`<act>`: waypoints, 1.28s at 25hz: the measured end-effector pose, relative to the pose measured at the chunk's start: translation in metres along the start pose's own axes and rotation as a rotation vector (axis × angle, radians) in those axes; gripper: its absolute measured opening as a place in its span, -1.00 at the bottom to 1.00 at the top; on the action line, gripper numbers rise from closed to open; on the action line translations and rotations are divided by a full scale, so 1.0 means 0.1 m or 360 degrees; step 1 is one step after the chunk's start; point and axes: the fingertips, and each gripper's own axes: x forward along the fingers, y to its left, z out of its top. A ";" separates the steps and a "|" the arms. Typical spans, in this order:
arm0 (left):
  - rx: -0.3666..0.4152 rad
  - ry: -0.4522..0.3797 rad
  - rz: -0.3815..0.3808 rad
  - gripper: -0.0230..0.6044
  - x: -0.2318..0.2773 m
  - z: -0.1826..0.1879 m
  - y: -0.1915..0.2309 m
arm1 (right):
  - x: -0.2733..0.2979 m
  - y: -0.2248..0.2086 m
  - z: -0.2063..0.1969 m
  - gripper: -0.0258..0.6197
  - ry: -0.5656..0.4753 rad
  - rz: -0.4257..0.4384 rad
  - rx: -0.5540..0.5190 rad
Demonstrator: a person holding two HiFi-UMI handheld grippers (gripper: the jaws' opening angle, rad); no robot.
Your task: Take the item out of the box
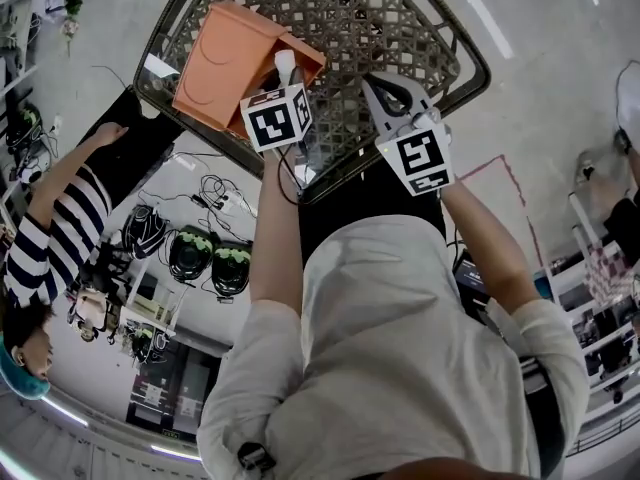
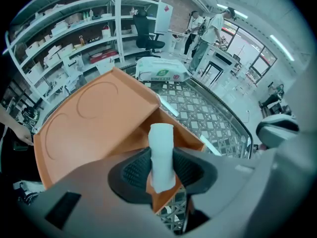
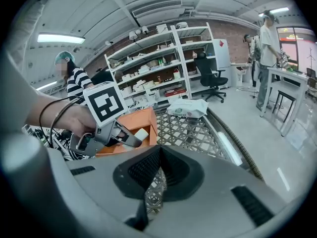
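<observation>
Drawing the white item [image 2: 162, 150] clear of the orange box [image 2: 94, 125] probably calls for a straight, steady pull away from the flap. The left gripper [image 2: 161, 175] has its fingers clamped on the item at the box's open mouth. The right gripper [image 3: 157, 172] hangs nearby, fingers together and empty.

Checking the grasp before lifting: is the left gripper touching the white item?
Touching. The left gripper view shows the left gripper with both jaws pressed against the sides of the white item.

One box [image 2: 99, 118], one white item [image 2: 161, 152], one basket [image 2: 210, 114], two hand-held grippers [image 2: 162, 168] [image 3: 157, 163].
</observation>
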 end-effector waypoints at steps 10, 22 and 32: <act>-0.0025 -0.0124 0.0039 -0.49 -0.32 -0.03 0.00 | -0.03 0.24 0.13 -0.91 -0.0060 0.0072 -0.0060; -0.0066 -0.0339 0.0093 -0.49 -0.90 0.06 0.05 | -0.05 0.58 0.67 -0.91 -0.0170 0.0175 -0.0154; -0.0124 -0.0614 0.0145 -0.49 -1.62 0.11 0.15 | -0.22 1.04 1.08 -0.91 -0.0209 0.0234 -0.0273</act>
